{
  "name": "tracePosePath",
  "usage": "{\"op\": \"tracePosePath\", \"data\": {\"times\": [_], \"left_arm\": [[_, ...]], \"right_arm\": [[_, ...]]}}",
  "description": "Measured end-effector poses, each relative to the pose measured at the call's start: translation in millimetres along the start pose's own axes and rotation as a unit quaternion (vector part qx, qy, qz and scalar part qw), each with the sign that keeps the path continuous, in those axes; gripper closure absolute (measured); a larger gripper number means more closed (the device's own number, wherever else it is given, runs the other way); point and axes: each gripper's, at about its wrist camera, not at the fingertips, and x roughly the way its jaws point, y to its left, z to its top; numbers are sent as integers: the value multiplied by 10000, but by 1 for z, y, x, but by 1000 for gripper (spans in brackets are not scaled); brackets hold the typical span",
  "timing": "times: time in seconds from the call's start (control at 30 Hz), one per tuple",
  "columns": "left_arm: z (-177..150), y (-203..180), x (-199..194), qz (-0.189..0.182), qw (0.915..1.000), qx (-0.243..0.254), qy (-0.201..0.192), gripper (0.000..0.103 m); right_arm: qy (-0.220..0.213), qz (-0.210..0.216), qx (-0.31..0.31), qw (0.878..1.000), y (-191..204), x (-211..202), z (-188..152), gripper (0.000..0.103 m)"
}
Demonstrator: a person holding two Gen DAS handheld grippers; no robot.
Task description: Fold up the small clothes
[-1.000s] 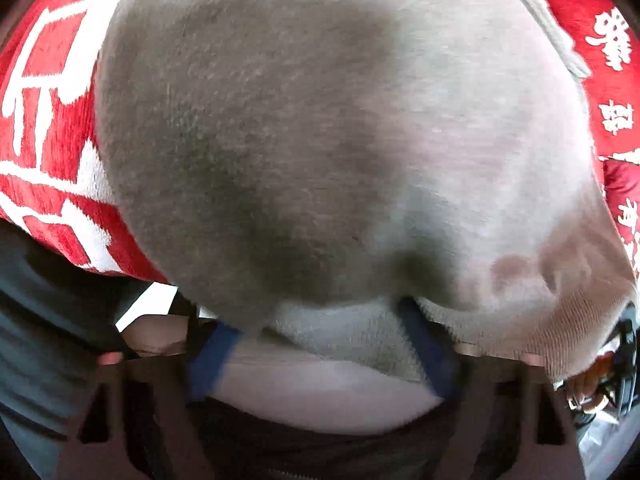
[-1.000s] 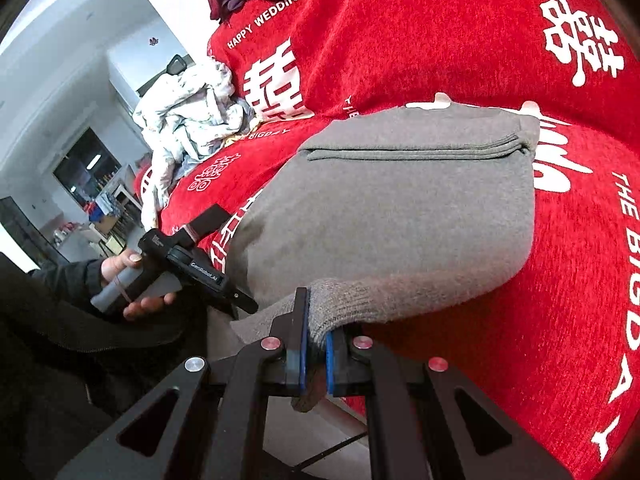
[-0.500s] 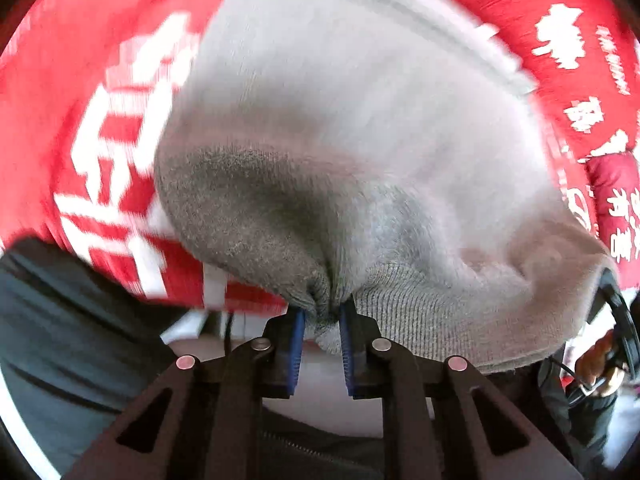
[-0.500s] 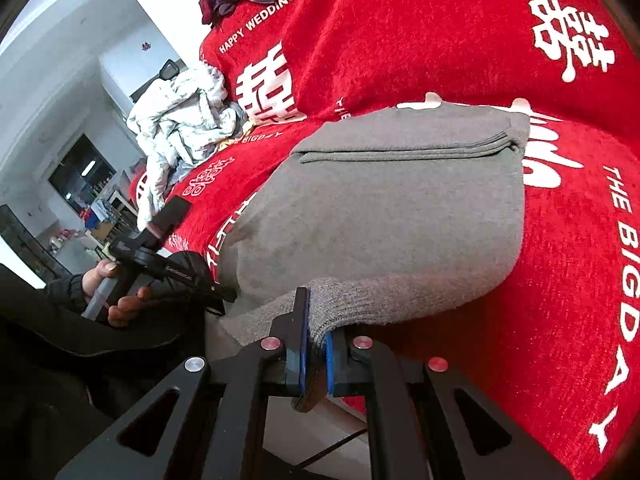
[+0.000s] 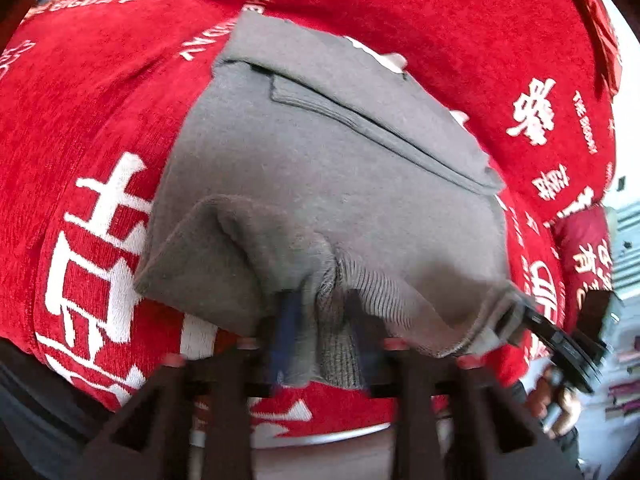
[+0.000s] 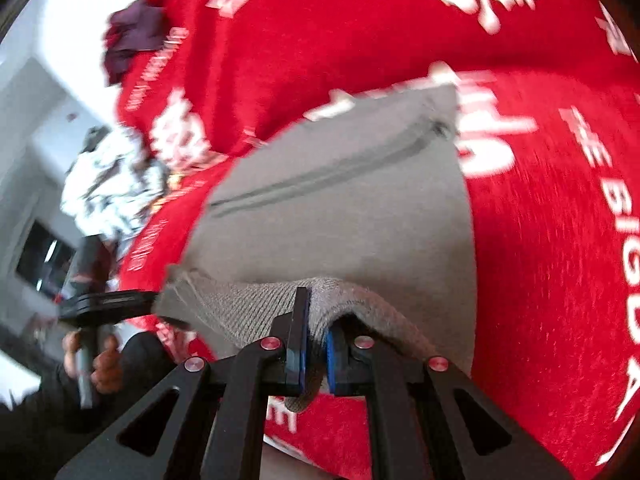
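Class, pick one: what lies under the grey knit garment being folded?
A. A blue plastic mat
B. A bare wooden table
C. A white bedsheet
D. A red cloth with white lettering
D: the grey knit garment lies on a red cloth with white lettering.

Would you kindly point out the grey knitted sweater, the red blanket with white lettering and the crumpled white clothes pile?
grey knitted sweater (image 5: 320, 184): left wrist view, flat middle.
red blanket with white lettering (image 6: 540, 240): right wrist view, bare red area.
crumpled white clothes pile (image 6: 112, 188): right wrist view, centre of heap.

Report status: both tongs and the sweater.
Left tongs just opened, hem between them. Right tongs shut on hem. Grey sweater part-folded on red blanket.
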Motion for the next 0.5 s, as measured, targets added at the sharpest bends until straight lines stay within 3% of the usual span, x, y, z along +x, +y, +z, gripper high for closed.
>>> {"op": "tracePosePath", "data": {"times": [0.03, 0.07, 0.13, 0.2, 0.27, 0.4, 0.5], "left_arm": [[-1, 4, -5, -163, 9998, -71, 41, 17], [-2, 9, -10, -83, 9997, -220, -26, 0], [-7, 16, -16, -7, 9989, -384, -266, 0], [-8, 21, -16, -156, 9987, -462, -136, 0], [-10, 29, -14, -233, 9977, -633, -61, 0], [-19, 25, -1, -217, 9977, -594, 253, 0], [-22, 9, 3, -220, 9985, -345, 357, 0]], "right_arm": [[23, -2, 79, 10000, -3, 2, -1, 93], [7, 18, 136, 9999, -5, 3, -2, 91], [-7, -91, 176, 9998, -7, 3, -6, 80], [-125, -117, 258, 9995, -8, -3, -8, 59], [-243, -64, 308, 9992, -9, -8, -9, 49], [-358, -270, 176, 9988, -4, -12, -7, 48], [-487, -531, -296, 9970, 13, -23, -8, 48]]}}
